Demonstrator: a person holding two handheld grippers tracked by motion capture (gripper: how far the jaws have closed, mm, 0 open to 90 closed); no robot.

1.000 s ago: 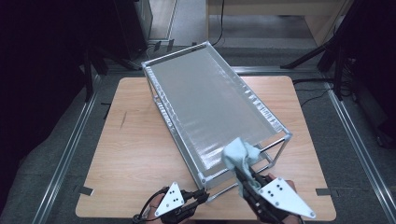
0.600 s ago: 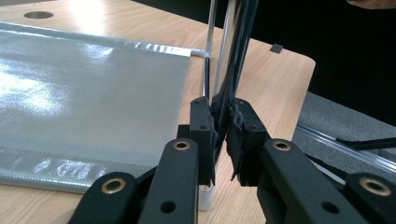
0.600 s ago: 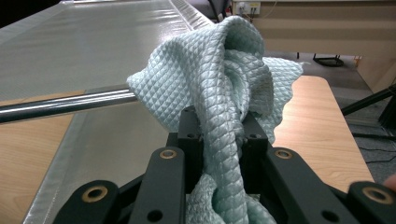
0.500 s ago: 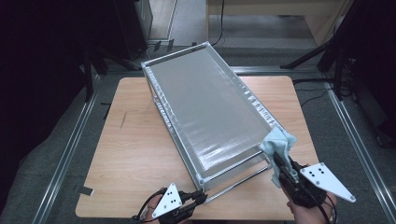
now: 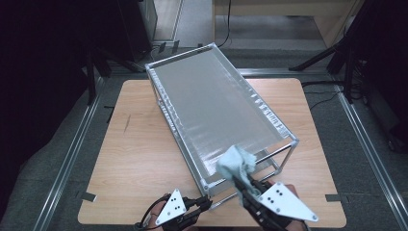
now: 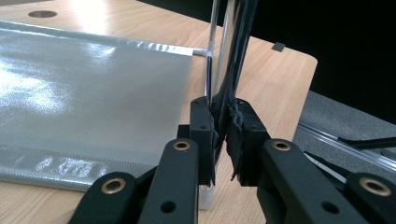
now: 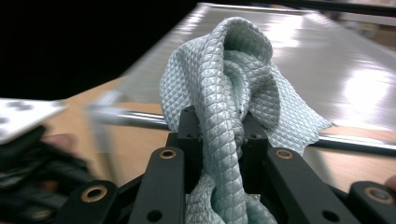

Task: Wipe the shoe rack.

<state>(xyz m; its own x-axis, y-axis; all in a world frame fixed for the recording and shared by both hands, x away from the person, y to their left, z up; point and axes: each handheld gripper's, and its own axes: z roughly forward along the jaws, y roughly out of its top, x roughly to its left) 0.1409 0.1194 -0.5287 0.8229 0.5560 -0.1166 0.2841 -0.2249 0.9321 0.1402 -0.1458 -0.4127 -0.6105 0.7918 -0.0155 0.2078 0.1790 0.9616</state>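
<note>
A metal frame topped by a grey shiny sheet lies slantwise on the wooden table. My left gripper is shut on the frame's near corner post, which rises between its pads in the left gripper view, where the left gripper stands close up. My right gripper is shut on a crumpled pale green cloth, and the cloth rests on the sheet's near end. In the right gripper view the quilted cloth bulges up out of the right gripper above a frame bar.
Floor rails run along both sides of the table. Dark stands and cables stand beyond the far edge. Bare wood lies left of the frame. A round hole sits in the tabletop past the sheet.
The right gripper swung the cloth right to the frame's near right corner, then brought it back left onto the sheet's near end. The left gripper stayed on the post.
</note>
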